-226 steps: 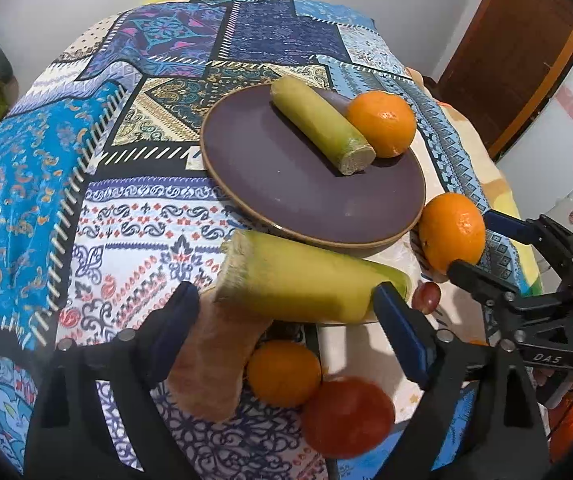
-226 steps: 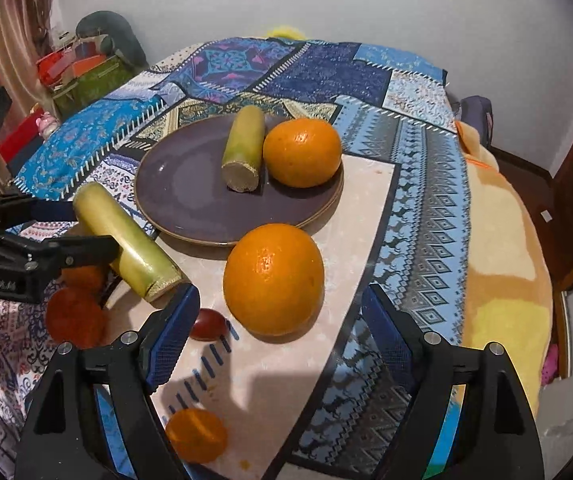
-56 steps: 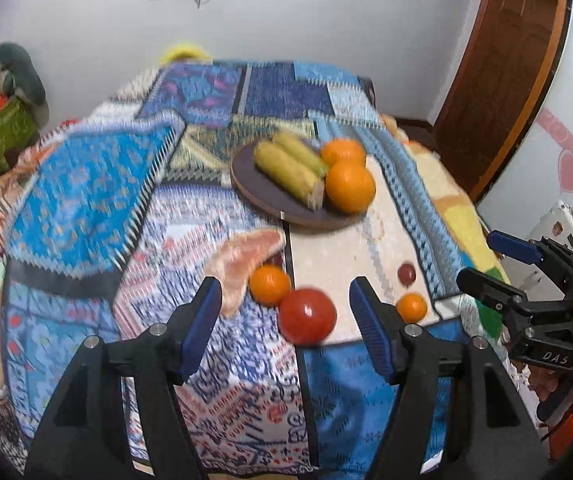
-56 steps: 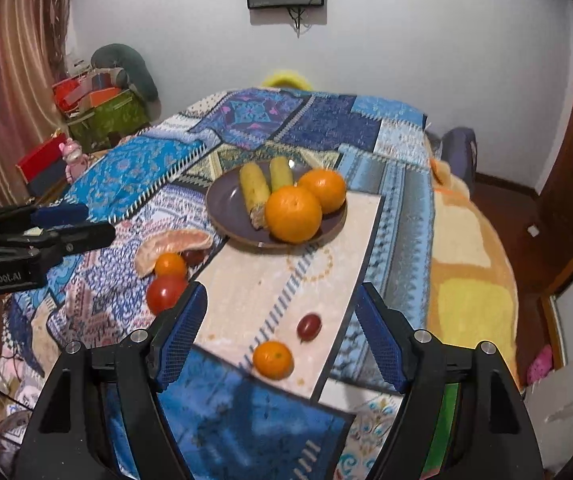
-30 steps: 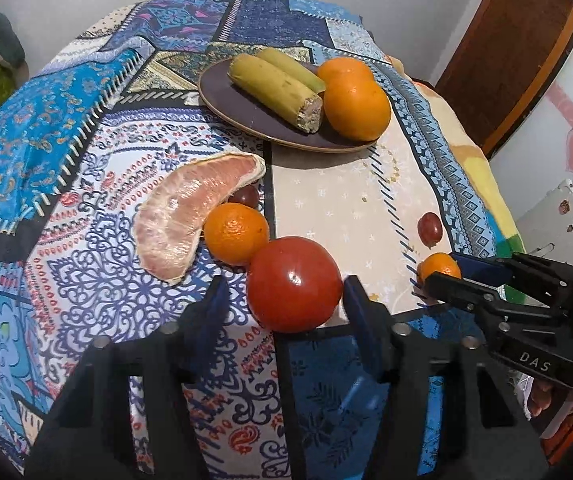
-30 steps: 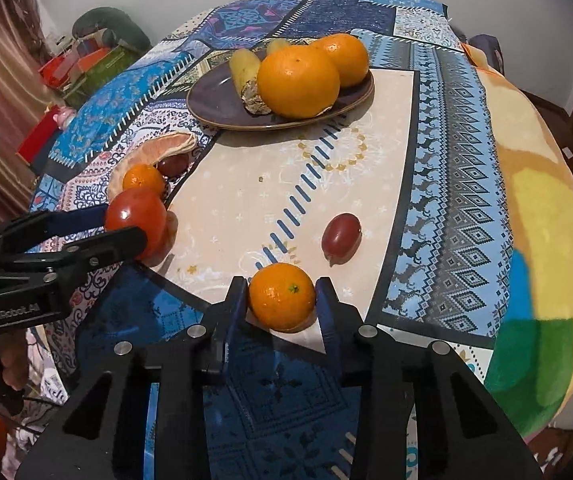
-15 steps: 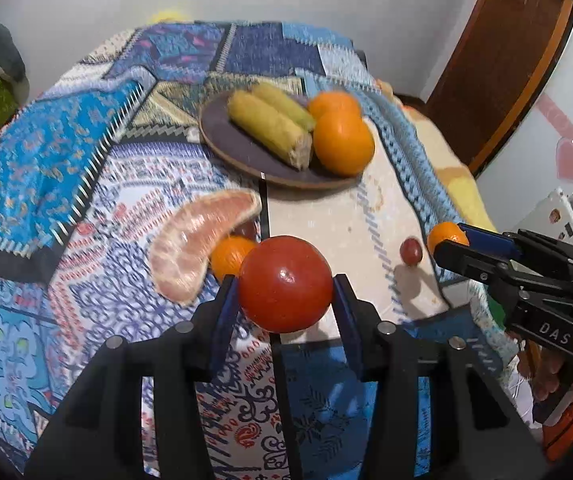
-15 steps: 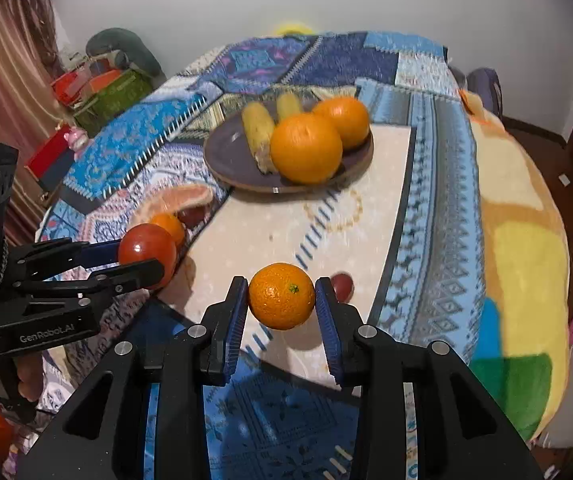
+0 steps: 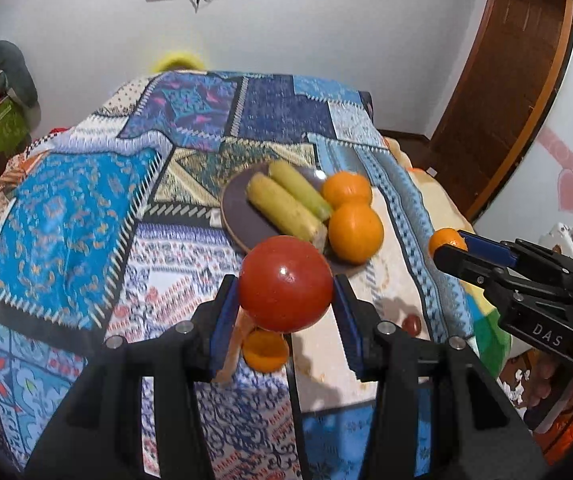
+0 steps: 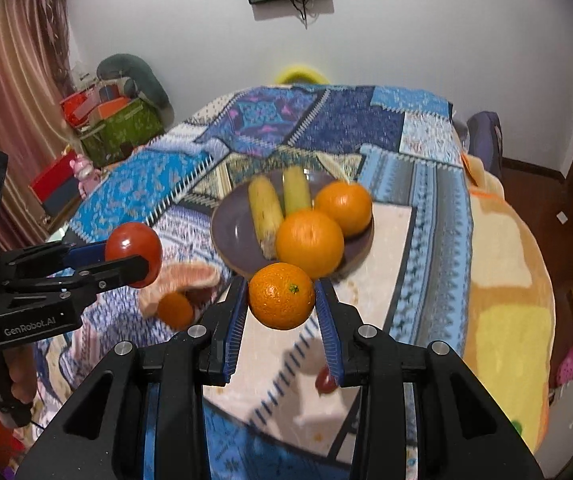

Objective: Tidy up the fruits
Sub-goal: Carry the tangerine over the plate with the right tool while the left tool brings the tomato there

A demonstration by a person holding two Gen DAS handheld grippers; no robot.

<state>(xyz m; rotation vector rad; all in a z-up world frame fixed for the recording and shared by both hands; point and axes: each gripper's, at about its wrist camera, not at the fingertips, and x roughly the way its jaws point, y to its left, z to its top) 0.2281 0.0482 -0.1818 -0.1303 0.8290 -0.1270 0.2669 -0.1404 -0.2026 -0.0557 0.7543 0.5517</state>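
Observation:
My left gripper (image 9: 284, 312) is shut on a red tomato (image 9: 284, 282) and holds it in the air over the bed; it also shows in the right wrist view (image 10: 134, 248). My right gripper (image 10: 282, 320) is shut on a small mandarin (image 10: 281, 295), also lifted; it shows in the left wrist view (image 9: 446, 240). A dark plate (image 9: 238, 204) ahead holds two yellow-green stalks (image 9: 286, 208) and two oranges (image 9: 355, 226). On the cloth lie a small mandarin (image 9: 265, 350), a pomelo slice (image 10: 182, 276) and a dark red grape (image 9: 411, 323).
The fruit lies on a patterned blue patchwork cover (image 9: 66, 208) over a bed. A yellow-orange blanket (image 10: 502, 280) hangs at the right side. Boxes and clutter (image 10: 114, 120) stand by the far left wall, and a wooden door (image 9: 506, 80) is at the right.
Both grippers have risen and moved toward the plate, each carrying its fruit. The tomato and the mandarin now sit higher against the plate in view.

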